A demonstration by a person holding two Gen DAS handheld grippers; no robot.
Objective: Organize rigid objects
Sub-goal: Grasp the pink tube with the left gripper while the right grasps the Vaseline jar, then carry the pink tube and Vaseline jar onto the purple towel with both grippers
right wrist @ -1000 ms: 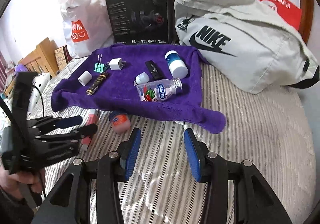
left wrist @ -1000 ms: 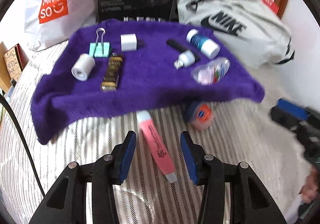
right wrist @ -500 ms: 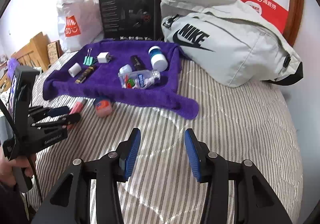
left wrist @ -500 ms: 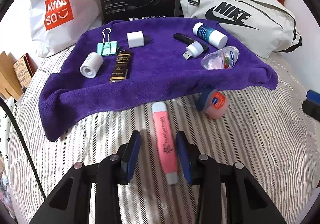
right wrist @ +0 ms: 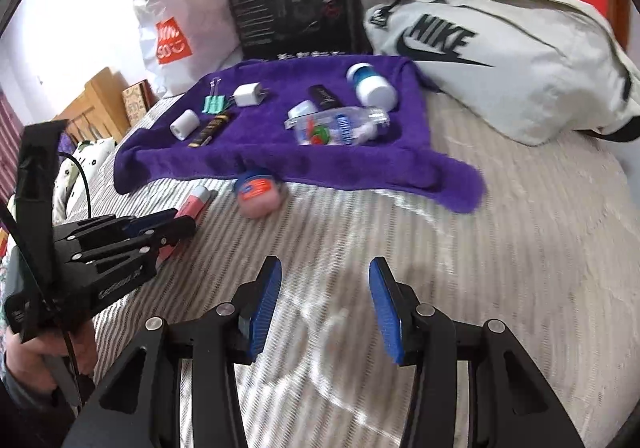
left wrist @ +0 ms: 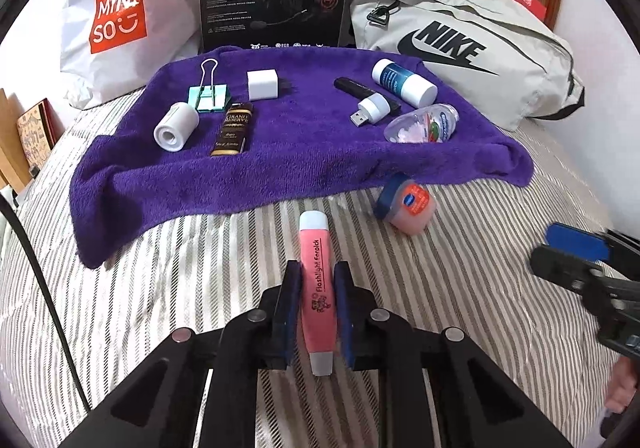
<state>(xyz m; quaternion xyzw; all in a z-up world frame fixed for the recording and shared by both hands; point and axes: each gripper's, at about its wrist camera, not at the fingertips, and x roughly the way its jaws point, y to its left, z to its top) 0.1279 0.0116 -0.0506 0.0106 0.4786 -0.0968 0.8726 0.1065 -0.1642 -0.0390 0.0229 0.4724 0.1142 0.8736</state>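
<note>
the left gripper (left wrist: 316, 288) squeezes the pink highlighter (left wrist: 316, 280), which lies on the striped bed (left wrist: 160, 288) just in front of the purple towel (left wrist: 280, 160). the right gripper (right wrist: 324, 304) is spread wide, with nothing in it, nearer than the towel.

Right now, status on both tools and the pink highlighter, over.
Left tool shut on pink plastic highlighter, on the striped bedspread. Right tool open, empty. Small blue-capped pink jar lies just ahead-right, short of the purple towel.
</note>
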